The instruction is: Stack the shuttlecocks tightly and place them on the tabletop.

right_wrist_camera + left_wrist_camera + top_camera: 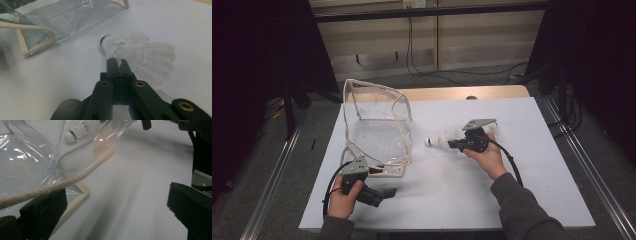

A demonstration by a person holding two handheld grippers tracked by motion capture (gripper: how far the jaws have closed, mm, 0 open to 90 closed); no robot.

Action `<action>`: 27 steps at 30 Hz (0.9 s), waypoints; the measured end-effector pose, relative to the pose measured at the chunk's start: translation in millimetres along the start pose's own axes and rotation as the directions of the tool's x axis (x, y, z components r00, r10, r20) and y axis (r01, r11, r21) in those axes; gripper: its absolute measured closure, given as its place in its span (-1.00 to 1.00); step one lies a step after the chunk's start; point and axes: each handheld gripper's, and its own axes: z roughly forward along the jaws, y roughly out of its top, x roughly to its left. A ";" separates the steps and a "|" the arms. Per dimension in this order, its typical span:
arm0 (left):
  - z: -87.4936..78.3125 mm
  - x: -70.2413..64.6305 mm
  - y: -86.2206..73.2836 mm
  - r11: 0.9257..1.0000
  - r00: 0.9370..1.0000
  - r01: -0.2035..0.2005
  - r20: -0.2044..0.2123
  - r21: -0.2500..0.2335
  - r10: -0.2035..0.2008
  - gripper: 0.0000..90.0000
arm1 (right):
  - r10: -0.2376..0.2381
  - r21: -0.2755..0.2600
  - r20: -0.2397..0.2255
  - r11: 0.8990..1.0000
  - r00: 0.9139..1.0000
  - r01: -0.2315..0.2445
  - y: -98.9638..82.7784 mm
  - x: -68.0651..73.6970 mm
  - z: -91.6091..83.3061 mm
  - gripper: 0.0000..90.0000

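Two claws: right claw [117, 60] pinching shuttlecock [140, 53] beside clear bag's [377, 127] edge.

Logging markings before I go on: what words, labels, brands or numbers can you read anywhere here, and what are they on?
No text can be read.
Shuttlecock: a blue band around the white cork, possibly with print, too blurred to read.
Clear bag: cream piping, no lettering visible.
Right gripper, shut on the shuttlecock's feathers: no marking visible.
Left gripper: none visible.
White table cover: blank.
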 end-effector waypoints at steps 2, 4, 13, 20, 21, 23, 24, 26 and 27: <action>0.4 -0.1 0.1 1.000 1.000 -0.001 0.001 0.003 0.001 -0.94 | 0.005 -0.006 0.002 1.000 1.000 -0.005 0.4 0.0 -0.1 1.00; 0.8 -0.3 0.0 1.000 1.000 0.002 0.002 0.003 -0.002 -0.94 | 0.005 -0.006 0.004 1.000 1.000 -0.005 0.2 -0.4 0.6 1.00; 0.9 -0.4 0.0 1.000 1.000 0.002 0.002 0.000 -0.002 -0.94 | 0.014 -0.006 0.010 1.000 1.000 -0.014 -1.3 -0.4 5.7 1.00; 0.6 0.0 0.0 1.000 1.000 -0.001 0.002 0.002 0.001 -0.94 | 0.016 0.001 0.009 1.000 1.000 -0.016 -3.2 0.4 9.9 1.00; 0.6 0.1 0.0 1.000 1.000 -0.001 0.001 0.002 0.001 -0.94 | 0.015 -0.001 0.011 1.000 1.000 -0.015 -3.2 0.6 10.4 1.00; 0.6 -0.1 0.0 1.000 1.000 0.000 0.001 0.001 0.000 -0.94 | 0.022 -0.004 0.010 1.000 1.000 -0.022 -3.4 0.8 10.8 1.00; 0.5 0.0 0.0 1.000 1.000 -0.001 0.001 0.002 0.001 -0.94 | 0.022 -0.003 0.008 1.000 1.000 -0.022 -3.3 0.9 11.0 1.00; 0.7 -0.2 0.0 1.000 1.000 0.000 0.000 0.001 0.000 -0.94 | 0.015 -0.004 0.011 1.000 1.000 -0.015 -3.0 0.8 10.8 1.00; 0.6 -0.2 0.0 1.000 1.000 0.000 0.001 0.003 0.000 -0.94 | 0.015 -0.004 0.009 1.000 1.000 -0.015 -3.0 0.6 10.7 1.00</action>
